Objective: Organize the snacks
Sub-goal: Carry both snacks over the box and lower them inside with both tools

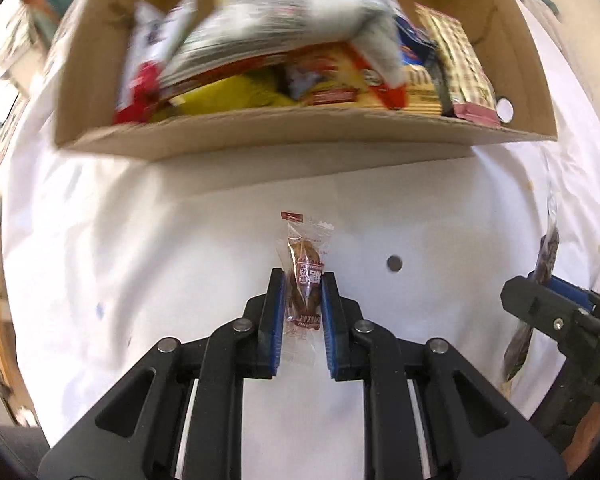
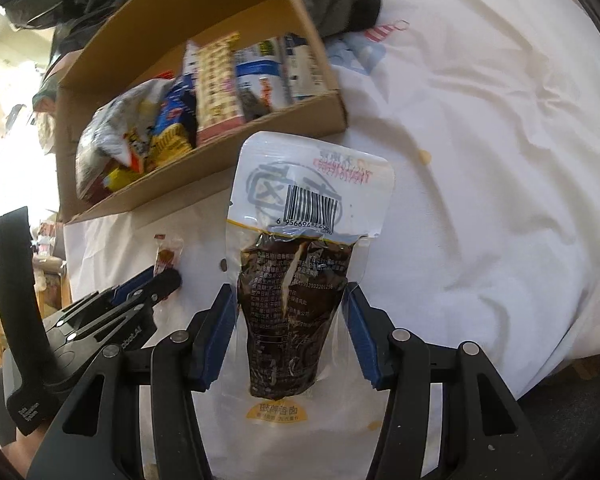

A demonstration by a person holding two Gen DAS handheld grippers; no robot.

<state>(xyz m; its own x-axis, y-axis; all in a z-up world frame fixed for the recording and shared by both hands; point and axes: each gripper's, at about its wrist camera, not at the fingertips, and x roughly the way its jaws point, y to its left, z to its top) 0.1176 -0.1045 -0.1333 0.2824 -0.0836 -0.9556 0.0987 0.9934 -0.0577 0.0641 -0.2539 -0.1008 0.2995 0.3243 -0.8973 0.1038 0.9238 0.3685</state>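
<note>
Blue pads of your left gripper [image 1: 303, 280] are clamped on the small clear-wrapped snack [image 1: 305, 276], which lies on the white cloth [image 1: 140, 240] a little in from the near wall of the cardboard box [image 1: 260, 136]. Your right gripper [image 2: 290, 300] grips a bigger pouch of dark braised snack [image 2: 296, 280] by its side margins and holds it off the cloth, toward the box's right corner.

By my reading, you are at the pick-up step: both snacks are in hand, neither yet boxed. Next, lift the left one straight up, then carry it over the near wall.

Mind that wall's top edge, and the packets [image 1: 284, 40] piled high inside; the freest room looks to be at the box's far side. Your grippers sit near each other, so move one at a time.
</note>
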